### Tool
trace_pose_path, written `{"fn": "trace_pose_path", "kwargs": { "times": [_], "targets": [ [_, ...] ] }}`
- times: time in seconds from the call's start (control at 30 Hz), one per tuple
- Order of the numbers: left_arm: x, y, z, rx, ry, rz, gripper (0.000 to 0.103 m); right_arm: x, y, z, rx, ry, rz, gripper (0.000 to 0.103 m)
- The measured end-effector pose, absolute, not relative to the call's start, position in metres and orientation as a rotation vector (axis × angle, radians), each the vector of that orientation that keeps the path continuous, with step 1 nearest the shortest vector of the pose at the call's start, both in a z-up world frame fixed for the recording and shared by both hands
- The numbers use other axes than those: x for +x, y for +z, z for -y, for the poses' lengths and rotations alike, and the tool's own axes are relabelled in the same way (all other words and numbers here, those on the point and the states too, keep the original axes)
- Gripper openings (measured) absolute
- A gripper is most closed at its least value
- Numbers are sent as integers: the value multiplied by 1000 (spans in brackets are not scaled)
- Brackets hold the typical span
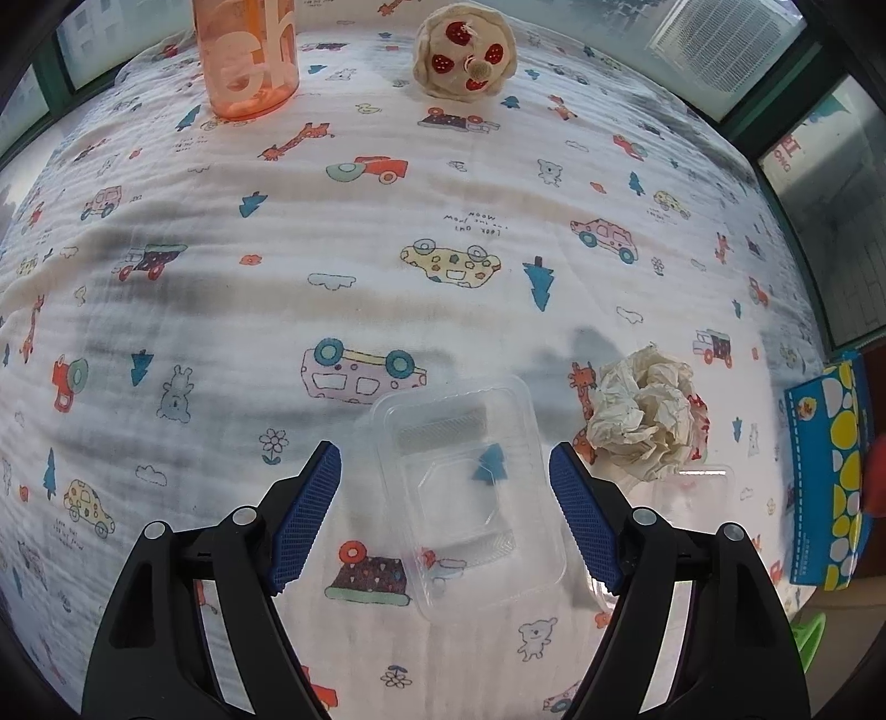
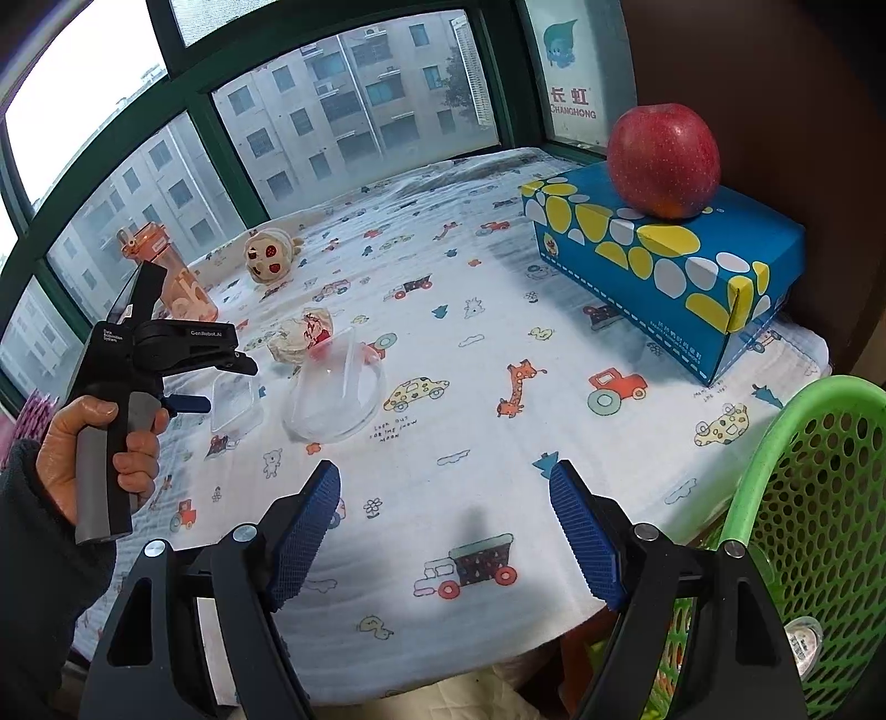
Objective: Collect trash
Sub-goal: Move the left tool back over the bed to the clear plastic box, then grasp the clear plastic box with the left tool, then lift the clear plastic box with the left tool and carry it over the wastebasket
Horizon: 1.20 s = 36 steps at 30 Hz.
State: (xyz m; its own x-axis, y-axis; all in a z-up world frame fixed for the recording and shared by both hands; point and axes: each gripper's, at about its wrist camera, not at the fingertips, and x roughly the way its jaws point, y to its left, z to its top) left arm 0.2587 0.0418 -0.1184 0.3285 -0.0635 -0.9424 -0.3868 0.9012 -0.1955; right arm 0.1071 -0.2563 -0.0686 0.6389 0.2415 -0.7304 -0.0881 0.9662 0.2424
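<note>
Your left tool (image 1: 443,471) is pointing steeply down with its blue pads spread wide, and the clear plastic tray (image 1: 468,487) lies flat on the counter right between them, lower middle of the left wrist view. The pads aren't touching it, so nothing's gripped. Just right of that tray sits the crumpled paper wad (image 1: 645,415), with a second clear container (image 1: 692,487) peeking out beside it, mostly hidden behind the right finger.

In the right wrist view you can see your left hand (image 2: 99,459) wrapped around the handle at the left edge, the tool hanging over that same tray (image 2: 235,407). Next to it, a rounder clear plastic lid (image 2: 338,396) sits tilted, with the paper wad behind it.

Your right tool (image 2: 446,482) is also spread apart and empty, hovering over bare printed cloth (image 2: 470,354) at the bottom of the frame. The green perforated basket (image 2: 803,498) is at the lower right, just beside the right finger.

Farther out: a blue tissue box (image 2: 664,266) with a red apple (image 2: 664,160) on top at upper right, and an orange bottle (image 1: 249,55) and a plush toy (image 1: 465,50) along the far side by the window.
</note>
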Motion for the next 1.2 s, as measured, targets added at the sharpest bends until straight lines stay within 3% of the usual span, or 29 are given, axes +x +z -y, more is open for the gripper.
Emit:
{"fn": "trace_pose_path", "kwargs": {
  "times": [0.23,0.3,1.2],
  "targets": [
    [257,-125,-37,-419,203,-1246,73,111,-71,251,183,198,-868,75],
    [256,-126,-36,-423,165,-1246,57,113,-71,248,178,204,-872,75],
    [209,-82,-92,-407,70,-1149,54,217,-105,122,-70,290,-959,70]
  ]
}}
